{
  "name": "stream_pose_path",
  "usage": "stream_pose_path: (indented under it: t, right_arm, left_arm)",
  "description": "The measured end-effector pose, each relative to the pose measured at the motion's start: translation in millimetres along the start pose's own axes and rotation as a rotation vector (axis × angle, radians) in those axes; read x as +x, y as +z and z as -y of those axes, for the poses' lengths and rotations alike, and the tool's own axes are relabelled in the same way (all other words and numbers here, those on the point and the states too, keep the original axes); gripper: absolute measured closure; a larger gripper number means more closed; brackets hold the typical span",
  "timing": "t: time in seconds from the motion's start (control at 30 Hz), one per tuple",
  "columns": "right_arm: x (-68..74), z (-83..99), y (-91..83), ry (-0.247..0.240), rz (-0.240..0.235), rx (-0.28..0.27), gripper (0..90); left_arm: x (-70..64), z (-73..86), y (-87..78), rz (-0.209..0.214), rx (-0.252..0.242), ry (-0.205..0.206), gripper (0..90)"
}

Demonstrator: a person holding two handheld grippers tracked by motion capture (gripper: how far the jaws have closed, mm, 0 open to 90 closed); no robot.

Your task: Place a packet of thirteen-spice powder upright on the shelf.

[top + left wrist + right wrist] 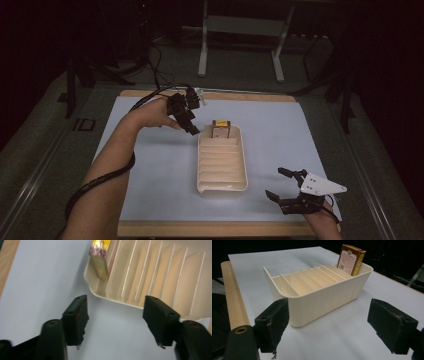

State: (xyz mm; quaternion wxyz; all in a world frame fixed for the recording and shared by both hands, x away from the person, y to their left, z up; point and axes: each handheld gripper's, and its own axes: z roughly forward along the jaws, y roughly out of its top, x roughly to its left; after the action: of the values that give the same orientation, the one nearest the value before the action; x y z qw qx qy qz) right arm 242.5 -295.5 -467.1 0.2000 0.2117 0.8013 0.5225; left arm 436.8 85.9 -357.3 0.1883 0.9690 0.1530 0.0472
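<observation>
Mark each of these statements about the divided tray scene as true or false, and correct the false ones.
1. The small box stands in the end slot of the cream divided tray farthest from the person. True.
2. The left hand-held gripper is shut on the box. False: its jaws stand open beside the tray's far corner, holding nothing.
3. The right hand-held gripper is open. True.
4. Every slot of the tray holds a box. False: just the one slot is filled; the others are empty.
5. The tray sits on a pale sheet that covers the table. True.
</observation>
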Motion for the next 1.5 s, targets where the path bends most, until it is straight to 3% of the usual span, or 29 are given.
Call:
stream_pose_path:
  t: [0.07,0.1,0.17,0.2,0.3,0.47,0.5,0.63,0.93,1.07,1.17,1.2,1.43,1.5]
  right_arm:
    - [0.3,-0.2,0.0,0.001,0.000,0.000,17.6]
    - [0.6,-0.3,0.3,0.001,0.001,0.001,17.6]
    - [1.1,-0.5,1.1,-0.008,0.004,0.006,17.6]
    - [1.6,-0.5,1.5,-0.009,0.004,0.012,17.6]
    - [1.4,0.1,2.6,-0.008,0.003,0.016,17.6]
    - [1.1,0.5,3.6,-0.009,0.007,0.020,17.6]
    - [1.7,0.3,4.0,-0.015,0.013,0.028,17.6]
    - [2.0,0.8,4.5,-0.011,0.013,0.033,17.6]
    - [0.8,1.4,5.7,-0.007,0.031,0.045,17.6]
    - [1.2,1.0,5.8,-0.006,0.035,0.048,17.5]
    - [0.9,0.9,5.6,-0.002,0.031,0.038,17.5]
    - [1.0,0.7,5.4,-0.001,0.032,0.038,17.6]
    - [0.6,1.2,4.5,0.006,0.029,0.032,17.6]
    - [1.1,0.5,4.3,0.004,0.027,0.029,17.6]
  left_arm:
    - [1.5,3.4,0.4,-0.006,0.001,-0.023,29.8]
    - [3.7,7.4,0.7,0.004,0.000,-0.047,25.3]
    - [4.7,14.8,2.9,0.024,0.007,-0.054,14.8]
    - [6.4,21.0,6.2,0.036,-0.001,-0.088,13.1]
    - [5.0,26.9,9.9,0.033,-0.015,-0.096,1.9]
    - [3.0,42.2,17.0,0.030,-0.077,-0.145,1.8]
    - [1.1,48.3,18.8,0.038,-0.112,-0.162,1.8]
    - [-3.6,57.5,22.0,0.051,-0.149,-0.167,1.8]
    - [-23.0,83.0,25.4,0.009,-0.201,-0.173,1.8]
    - [-31.7,96.3,30.8,-0.005,-0.195,-0.189,1.8]
    - [-35.0,103.7,34.1,0.017,-0.213,-0.213,1.8]
    - [-40.7,110.7,37.1,-0.012,-0.227,-0.204,1.8]
    - [-56.4,132.1,44.3,-0.023,-0.270,-0.282,1.8]
    - [-61.6,139.3,44.7,-0.026,-0.309,-0.292,1.9]
